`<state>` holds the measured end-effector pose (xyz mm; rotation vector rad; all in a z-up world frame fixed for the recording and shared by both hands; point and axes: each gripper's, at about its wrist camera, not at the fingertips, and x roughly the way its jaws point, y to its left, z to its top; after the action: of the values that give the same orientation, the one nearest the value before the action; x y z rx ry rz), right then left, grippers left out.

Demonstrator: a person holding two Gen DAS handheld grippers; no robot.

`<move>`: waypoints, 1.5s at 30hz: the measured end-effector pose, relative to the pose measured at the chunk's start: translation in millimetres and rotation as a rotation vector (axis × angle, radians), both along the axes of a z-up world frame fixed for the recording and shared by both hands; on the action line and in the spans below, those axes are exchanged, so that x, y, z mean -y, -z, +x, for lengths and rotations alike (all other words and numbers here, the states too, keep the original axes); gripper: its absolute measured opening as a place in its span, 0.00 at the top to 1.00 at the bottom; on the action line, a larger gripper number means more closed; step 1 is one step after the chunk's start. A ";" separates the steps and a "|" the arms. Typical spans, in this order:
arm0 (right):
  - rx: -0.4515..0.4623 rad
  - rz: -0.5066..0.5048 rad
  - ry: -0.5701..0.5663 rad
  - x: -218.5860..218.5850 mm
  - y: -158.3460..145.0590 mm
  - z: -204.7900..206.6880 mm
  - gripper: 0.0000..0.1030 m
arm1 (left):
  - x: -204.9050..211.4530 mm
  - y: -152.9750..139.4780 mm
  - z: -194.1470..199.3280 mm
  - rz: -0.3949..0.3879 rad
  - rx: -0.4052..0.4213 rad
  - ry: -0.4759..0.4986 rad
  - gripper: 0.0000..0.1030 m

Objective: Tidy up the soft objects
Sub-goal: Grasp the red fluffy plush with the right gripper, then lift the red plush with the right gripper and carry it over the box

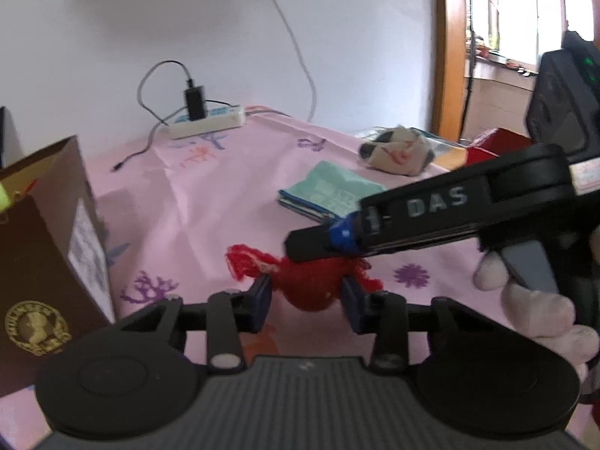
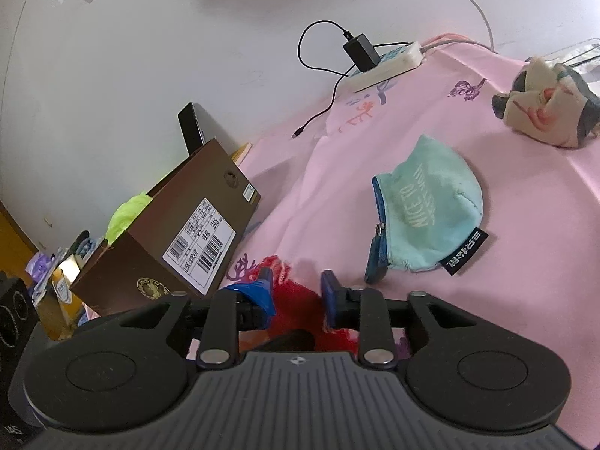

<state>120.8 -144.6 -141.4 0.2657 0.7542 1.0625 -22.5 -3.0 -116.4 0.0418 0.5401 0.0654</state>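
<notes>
A red knitted piece [image 1: 307, 288] lies on the pink cloth [image 1: 225, 195] and is pinched between the blue pads of my left gripper [image 1: 305, 292]. My right gripper [image 1: 300, 249] reaches in from the right, its tip over the same red piece. In the right wrist view the red knit [image 2: 296, 300] fills the gap between the fingers of the right gripper [image 2: 296, 281] and touches both pads. A teal zip pouch [image 2: 431, 210] lies flat behind, and a cream and grey plush toy [image 2: 543, 112] farther back. A brown shoebox [image 2: 180, 240] stands open at the left with something yellow-green [image 2: 125, 212] inside.
A white power strip [image 1: 206, 123] with a black charger and cables sits at the back by the wall. The shoebox [image 1: 48, 262] is close to the left gripper's left side. A hand [image 1: 525, 307] holds the right gripper. A red box [image 1: 491, 146] sits at the far right.
</notes>
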 end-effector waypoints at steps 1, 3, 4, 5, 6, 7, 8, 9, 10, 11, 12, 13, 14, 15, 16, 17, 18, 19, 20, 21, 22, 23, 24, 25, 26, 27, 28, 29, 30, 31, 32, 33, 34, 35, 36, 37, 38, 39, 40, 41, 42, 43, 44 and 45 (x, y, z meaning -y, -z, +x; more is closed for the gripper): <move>0.000 0.005 0.008 1.0 -0.1 0.6 0.87 | -2.7 -0.5 -0.2 0.000 0.001 -0.010 0.59; -0.014 0.011 0.010 2.0 0.4 2.8 0.86 | -8.0 -1.6 -0.2 -0.007 0.006 -0.033 0.59; -0.029 0.010 0.002 1.2 1.5 4.3 0.86 | -10.7 -1.2 0.3 -0.022 -0.005 -0.027 0.59; -0.040 0.003 -0.004 -0.3 2.7 5.4 0.86 | -11.4 -0.8 0.2 -0.031 -0.018 -0.021 0.54; -0.044 0.000 -0.009 -1.0 3.0 5.2 0.86 | -10.7 -0.8 -0.4 -0.024 -0.018 -0.026 0.51; -0.046 0.000 -0.018 -1.3 3.3 5.0 0.86 | -9.2 -1.4 -1.8 -0.015 -0.011 -0.028 0.48; -0.050 0.000 -0.027 -1.9 3.6 4.7 0.86 | -8.1 -1.7 -1.9 -0.007 -0.007 -0.026 0.41; -0.055 -0.004 -0.036 -2.8 4.3 4.5 0.86 | -6.5 -1.5 -2.0 0.003 -0.006 -0.019 0.41; -0.060 -0.007 -0.043 -3.7 4.9 4.6 0.86 | -5.3 -0.6 -1.7 0.013 -0.010 -0.016 0.41; -0.065 -0.008 -0.051 -4.2 5.4 4.9 0.86 | -4.2 0.4 -0.5 0.021 -0.017 -0.018 0.41; -0.065 -0.010 -0.057 -4.5 5.5 4.9 0.87 | -4.5 1.1 0.0 0.020 -0.021 -0.020 0.41; -0.063 -0.012 -0.061 -4.8 5.5 4.6 0.89 | -5.4 1.5 0.4 0.014 -0.022 -0.021 0.41; -0.060 -0.013 -0.066 -5.2 5.4 3.9 0.89 | -6.2 1.3 -0.5 0.008 -0.018 -0.021 0.45; -0.054 -0.014 -0.071 -5.5 5.1 3.0 0.90 | -6.5 1.0 -0.7 0.006 -0.017 -0.017 0.47; -0.047 -0.016 -0.075 -5.6 4.7 2.1 0.91 | -6.1 1.0 -1.1 0.007 -0.016 -0.016 0.51; -0.038 -0.017 -0.080 -6.2 4.1 0.7 0.91 | -5.5 0.9 -1.5 0.011 -0.013 -0.013 0.53; -0.027 -0.019 -0.083 -6.7 3.5 -0.8 0.91 | -4.9 0.6 -2.1 0.015 -0.008 -0.011 0.56; -0.018 -0.019 -0.085 -6.9 3.0 -2.2 0.92 | -4.8 0.2 -2.5 0.016 -0.003 -0.010 0.57; -0.014 -0.019 -0.086 -7.2 2.9 -2.5 0.92 | -5.2 -0.2 -2.9 0.014 0.001 -0.010 0.58; -0.013 -0.018 -0.085 -7.4 2.8 -2.3 0.92 | -5.7 -0.6 -3.1 0.011 0.004 -0.012 0.60; -0.012 -0.016 -0.085 -7.1 2.7 -1.9 0.92 | -5.9 -0.9 -3.1 0.009 0.008 -0.014 0.60; -0.008 -0.015 -0.084 -7.2 2.5 -2.6 0.92 | -6.3 -1.5 -3.8 0.007 0.013 -0.015 0.61; -0.001 -0.015 -0.084 -7.6 2.1 -3.9 0.92 | -6.2 -1.8 -4.3 0.008 0.018 -0.016 0.61; 0.010 -0.017 -0.086 -8.2 1.7 -5.3 0.92 | -5.8 -1.8 -4.7 0.012 0.021 -0.018 0.61; 0.020 -0.018 -0.087 -9.0 1.1 -6.8 0.92 | -4.7 -1.6 -5.0 0.020 0.023 -0.018 0.61; 0.031 -0.020 -0.088 -9.5 0.7 -8.6 0.92 | -3.6 -1.7 -5.3 0.027 0.025 -0.019 0.61; 0.038 -0.021 -0.089 -9.8 0.4 -9.5 0.92 | -2.5 -1.8 -5.7 0.034 0.027 -0.019 0.61; 0.042 -0.020 -0.089 -9.7 0.1 -10.6 0.92 | -1.7 -2.0 -6.1 0.039 0.031 -0.019 0.61; 0.047 -0.018 -0.088 -9.5 -0.3 -11.2 0.92 | -0.9 -2.4 -6.7 0.043 0.036 -0.019 0.62; 0.054 -0.015 -0.087 -9.2 -0.8 -12.0 0.92 | 0.0 -2.8 -7.3 0.048 0.041 -0.019 0.62; 0.061 -0.013 -0.087 -9.2 -1.3 -13.0 0.92 | 0.5 -3.0 -8.1 0.052 0.045 -0.019 0.63; 0.071 -0.010 -0.086 -9.4 -2.0 -14.3 0.92 | 1.0 -3.7 -9.3 0.055 0.052 -0.020 0.63; 0.078 -0.005 -0.086 -9.2 -2.8 -15.7 0.92 | 1.8 -4.4 -10.8 0.057 0.059 -0.021 0.63; 0.082 0.001 -0.085 -8.9 -3.5 -16.4 0.92 | 1.9 -5.4 -12.1 0.057 0.067 -0.021 0.64; 0.080 0.009 -0.083 -8.2 -4.1 -16.6 0.92 | 2.0 -6.4 -13.0 0.057 0.073 -0.023 0.64; 0.069 0.021 -0.080 -7.4 -4.6 -16.2 0.92 | 2.4 -7.7 -13.9 0.060 0.082 -0.024 0.64; 0.056 0.032 -0.075 -6.8 -5.1 -16.0 0.92 | 3.6 -9.0 -15.7 0.069 0.095 -0.026 0.64; 0.042 0.043 -0.070 -6.5 -6.4 -15.6 0.92 | 4.8 -10.9 -17.9 0.075 0.109 -0.029 0.64; 0.030 0.052 -0.065 -6.2 -8.9 -15.2 0.92 | 4.8 -13.0 -19.3 0.075 0.122 -0.032 0.64; 0.026 0.060 -0.063 -5.9 -12.5 -16.0 0.92 | 5.1 -16.2 -22.1 0.074 0.139 -0.034 0.64; 0.030 0.068 -0.063 -5.6 -18.3 -17.8 0.92 | 4.4 -20.5 -25.9 0.067 0.161 -0.038 0.64; 0.036 0.074 -0.065 -6.0 -23.8 -19.4 0.92 | 3.0 -25.0 -29.1 0.061 0.181 -0.040 0.64; 0.044 0.082 -0.070 -6.9 -31.7 -21.4 0.92 | 0.4 -31.8 -33.0 0.055 0.200 -0.042 0.64; 0.051 0.088 -0.075 -8.3 -38.1 -23.4 0.92 | -2.6 -38.3 -35.7 0.049 0.211 -0.043 0.64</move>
<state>97.5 -136.3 -103.4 0.2862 0.6772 1.1715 -58.2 -0.4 -78.1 0.0705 0.3280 0.1235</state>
